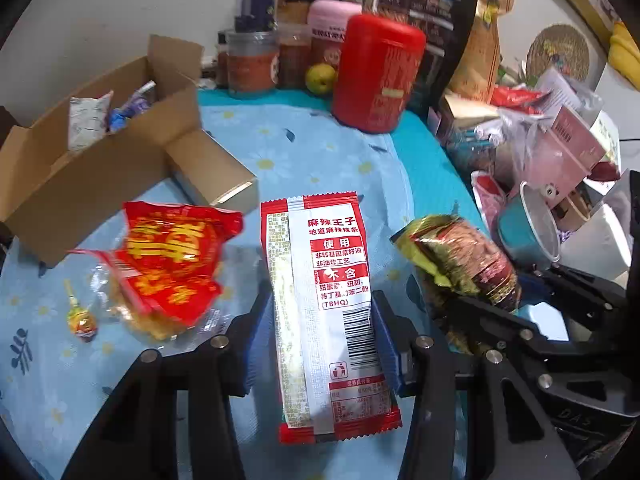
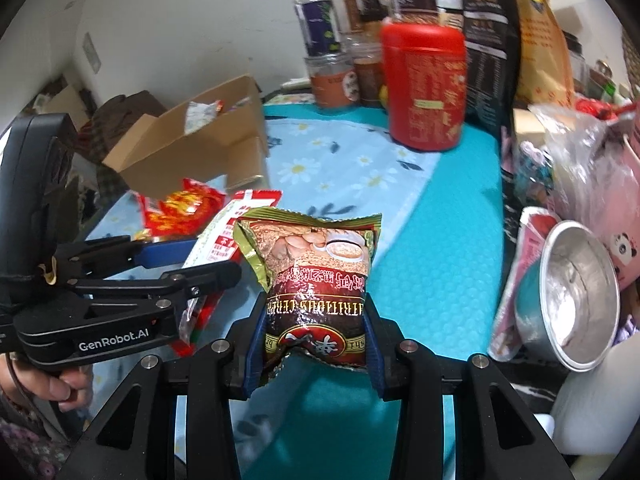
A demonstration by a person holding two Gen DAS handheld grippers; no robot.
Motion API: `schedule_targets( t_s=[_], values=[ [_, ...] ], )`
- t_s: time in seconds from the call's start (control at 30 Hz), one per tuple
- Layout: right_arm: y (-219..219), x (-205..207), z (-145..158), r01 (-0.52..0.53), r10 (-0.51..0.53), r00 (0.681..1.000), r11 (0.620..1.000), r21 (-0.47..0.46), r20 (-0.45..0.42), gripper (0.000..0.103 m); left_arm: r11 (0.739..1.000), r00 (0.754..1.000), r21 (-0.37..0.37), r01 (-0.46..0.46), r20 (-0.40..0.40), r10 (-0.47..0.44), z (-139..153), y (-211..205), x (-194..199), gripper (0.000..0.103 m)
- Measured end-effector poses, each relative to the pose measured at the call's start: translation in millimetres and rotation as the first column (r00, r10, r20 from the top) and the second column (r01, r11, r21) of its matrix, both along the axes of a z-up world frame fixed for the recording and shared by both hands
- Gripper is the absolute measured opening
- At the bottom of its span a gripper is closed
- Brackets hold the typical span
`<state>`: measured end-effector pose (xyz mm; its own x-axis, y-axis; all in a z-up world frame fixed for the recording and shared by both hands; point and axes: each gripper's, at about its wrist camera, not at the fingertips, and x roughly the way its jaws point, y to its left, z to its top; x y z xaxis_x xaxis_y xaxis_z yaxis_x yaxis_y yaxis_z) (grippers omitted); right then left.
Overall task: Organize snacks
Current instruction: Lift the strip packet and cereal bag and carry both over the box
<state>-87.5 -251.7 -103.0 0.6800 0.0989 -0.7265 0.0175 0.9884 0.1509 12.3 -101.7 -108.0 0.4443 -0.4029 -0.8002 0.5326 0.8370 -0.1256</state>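
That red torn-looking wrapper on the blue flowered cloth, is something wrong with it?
Yes. The crumpled red wrapper with gold characters lies open and askew on the cloth, with a yellowish snack in clear plastic sticking out beneath it.

Both wrist views close, angled down over floral cloth [image 1: 320,152], sharing red tin [image 2: 424,88], cardboard box [image 1: 80,176].

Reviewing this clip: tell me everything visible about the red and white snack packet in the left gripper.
The red and white snack packet is a flat, glossy plastic sachet, sealed, with red crimped ends, a white panel of red Chinese print and a barcode. It is pinched across its width between the blue pads of the left gripper, printed back to the camera, above the blue floral cloth. The right wrist view shows it close beside the cereal packet; whether they touch is unclear.
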Motion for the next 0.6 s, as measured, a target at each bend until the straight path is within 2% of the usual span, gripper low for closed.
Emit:
schedule_targets(
  t_s=[0.3, 0.6],
  values=[
    [33, 7, 26, -0.092, 0.092, 0.994, 0.996, -0.005, 0.066, 0.041, 0.998, 0.995, -0.047, -0.042, 0.087, 0.046, 35, 38, -6, 0.048],
    [64, 32, 61, -0.159, 0.159, 0.976, 0.987, -0.015, 0.149, 0.041, 0.992, 0.982, -0.104, -0.066, 0.171, 0.083, 67, 75, 3, 0.048]
  ],
)
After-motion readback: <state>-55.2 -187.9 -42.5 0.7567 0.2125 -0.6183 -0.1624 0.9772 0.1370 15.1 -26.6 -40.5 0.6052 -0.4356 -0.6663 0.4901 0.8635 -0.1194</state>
